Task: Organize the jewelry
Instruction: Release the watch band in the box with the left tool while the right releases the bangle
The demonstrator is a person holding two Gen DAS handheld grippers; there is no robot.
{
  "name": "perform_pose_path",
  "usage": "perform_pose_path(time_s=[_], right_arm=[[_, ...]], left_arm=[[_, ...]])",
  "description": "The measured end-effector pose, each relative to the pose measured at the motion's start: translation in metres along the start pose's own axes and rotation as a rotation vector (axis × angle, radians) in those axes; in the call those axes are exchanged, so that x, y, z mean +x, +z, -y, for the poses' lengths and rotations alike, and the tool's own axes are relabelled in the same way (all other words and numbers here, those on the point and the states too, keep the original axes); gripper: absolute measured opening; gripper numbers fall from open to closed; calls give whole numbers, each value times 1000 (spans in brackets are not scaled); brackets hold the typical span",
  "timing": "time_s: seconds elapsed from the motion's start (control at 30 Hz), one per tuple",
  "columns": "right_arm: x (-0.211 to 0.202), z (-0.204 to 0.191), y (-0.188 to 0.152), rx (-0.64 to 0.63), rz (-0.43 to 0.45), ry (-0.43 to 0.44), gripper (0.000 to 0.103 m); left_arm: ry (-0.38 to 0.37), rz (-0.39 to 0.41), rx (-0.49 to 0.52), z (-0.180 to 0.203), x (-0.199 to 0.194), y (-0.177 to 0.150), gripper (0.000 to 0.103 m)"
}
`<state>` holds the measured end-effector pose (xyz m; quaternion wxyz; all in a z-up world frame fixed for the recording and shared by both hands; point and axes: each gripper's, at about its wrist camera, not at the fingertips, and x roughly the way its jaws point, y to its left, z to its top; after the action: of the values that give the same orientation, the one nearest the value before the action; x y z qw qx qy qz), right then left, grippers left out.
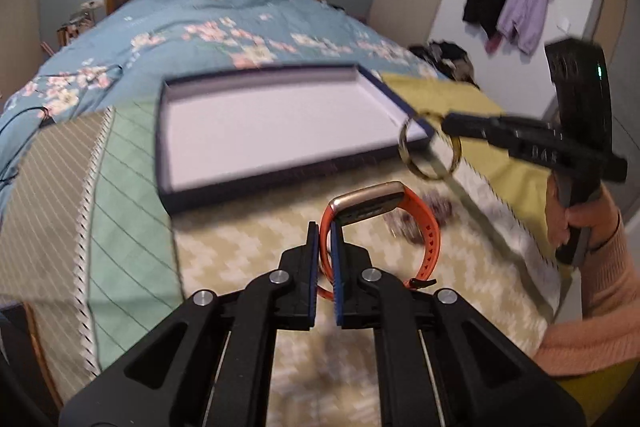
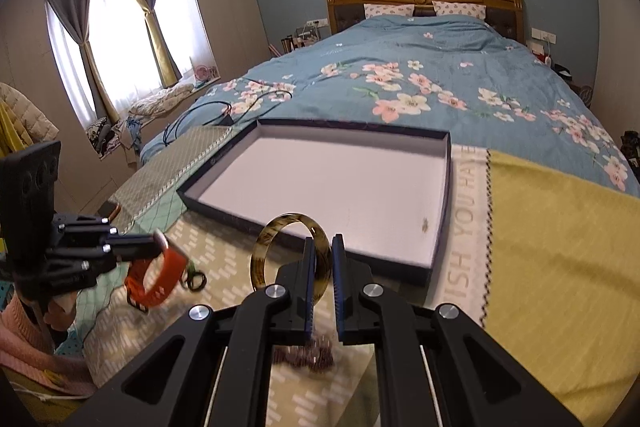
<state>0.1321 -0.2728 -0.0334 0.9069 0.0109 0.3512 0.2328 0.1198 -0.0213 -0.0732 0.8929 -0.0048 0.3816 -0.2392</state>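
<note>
Over the patchwork bedspread (image 2: 560,227), my left gripper (image 1: 325,239) pinches the strap of an orange-banded watch (image 1: 384,215) near its gold case, while my right gripper (image 2: 322,255) clamps the rim of an amber bangle (image 2: 280,247). The soft strap should flex and sag; the glossy bangle looks rigid, slick and likely breakable, so I hold it across its band. The empty tray (image 2: 320,183) lies at twelve o'clock; a beaded piece (image 2: 304,355) rests below.
</note>
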Motion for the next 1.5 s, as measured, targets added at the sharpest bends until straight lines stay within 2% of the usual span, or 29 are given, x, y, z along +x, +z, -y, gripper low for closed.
perform_pose_path(time_s=[0.13,0.33,0.7,1.1,1.27,1.33,1.4,1.43,1.5], right_arm=[[9,-1,20,-22,19,-4,7],[38,11,55,-10,32,-18,7],[110,44,93,46,-41,-87,7],[161,48,104,43,-169,-121,6],[168,49,106,54,-195,-137,8],[168,49,106,55,-195,-138,9],[165,49,104,56,-185,-138,16],[162,50,103,59,-178,-136,23],[152,50,97,61,-158,-126,25]], left_arm=[[44,52,-11,-14,-2,24,6],[97,57,-44,-39,19,69,6],[143,-11,-41,-65,90,128,6],[212,-126,-8,-85,165,156,6],[229,-177,-36,-95,187,161,10],[240,-179,-63,-100,190,162,14],[228,-151,-80,-103,185,161,19],[232,-136,-81,-103,181,160,22],[240,-97,-70,-100,168,156,25]])
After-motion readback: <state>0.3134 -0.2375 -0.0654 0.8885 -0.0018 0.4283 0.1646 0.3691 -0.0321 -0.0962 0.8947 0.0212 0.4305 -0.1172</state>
